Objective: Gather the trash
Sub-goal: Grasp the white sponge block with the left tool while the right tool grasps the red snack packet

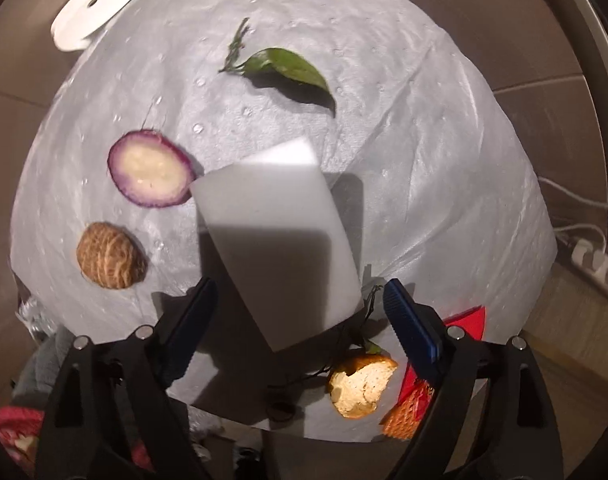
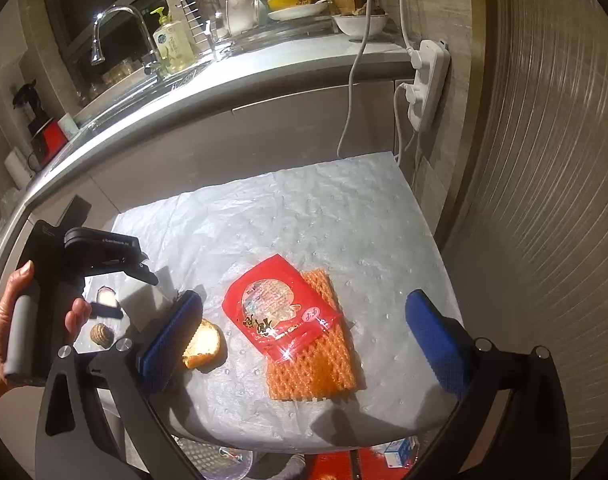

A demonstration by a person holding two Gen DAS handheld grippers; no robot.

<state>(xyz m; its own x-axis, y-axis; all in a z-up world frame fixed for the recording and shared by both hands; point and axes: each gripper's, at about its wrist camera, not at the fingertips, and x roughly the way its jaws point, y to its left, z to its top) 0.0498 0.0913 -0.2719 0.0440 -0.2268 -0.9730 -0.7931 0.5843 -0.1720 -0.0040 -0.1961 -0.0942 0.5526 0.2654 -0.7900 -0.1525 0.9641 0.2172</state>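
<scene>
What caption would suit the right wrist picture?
Open right claw above a red packet lying on orange foam netting, white table cover.

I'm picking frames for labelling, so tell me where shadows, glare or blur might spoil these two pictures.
Left wrist view: a dark shadow covers the lower half of the white block, and the power strip at the right edge is smeared. Right wrist view: sharp glare sparkles on the red packet, the faucet shines, and the counter edge bows from fisheye distortion.
</scene>
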